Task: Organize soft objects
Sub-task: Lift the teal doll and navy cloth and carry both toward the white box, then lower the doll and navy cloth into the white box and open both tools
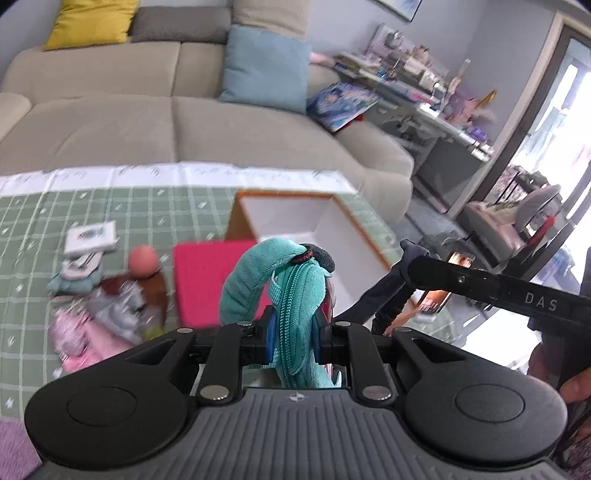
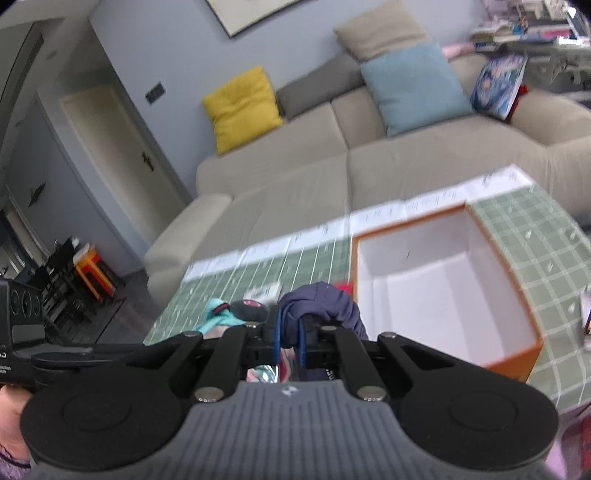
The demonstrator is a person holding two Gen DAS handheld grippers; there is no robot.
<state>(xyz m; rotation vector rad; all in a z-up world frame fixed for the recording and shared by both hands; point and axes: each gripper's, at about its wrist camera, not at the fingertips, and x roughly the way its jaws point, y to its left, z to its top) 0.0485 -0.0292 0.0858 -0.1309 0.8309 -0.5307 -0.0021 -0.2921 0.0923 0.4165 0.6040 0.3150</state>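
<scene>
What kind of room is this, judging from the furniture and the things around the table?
Most likely a home living room. A large beige sofa with a yellow cushion and a blue cushion stands behind a table with a green checked cloth, and a framed picture hangs on the wall above.

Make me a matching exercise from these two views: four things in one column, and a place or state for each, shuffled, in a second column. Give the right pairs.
Things:
1. teal plush toy
2. dark blue cloth
3. orange box
4. yellow cushion

Places or states:
A. on the sofa
B. clamped in the right hand-held gripper
C. open on the green checked cloth, nothing visible inside
D. clamped in the left hand-held gripper

Pairs: 1-D, 2-B, 3-C, 4-A
</scene>
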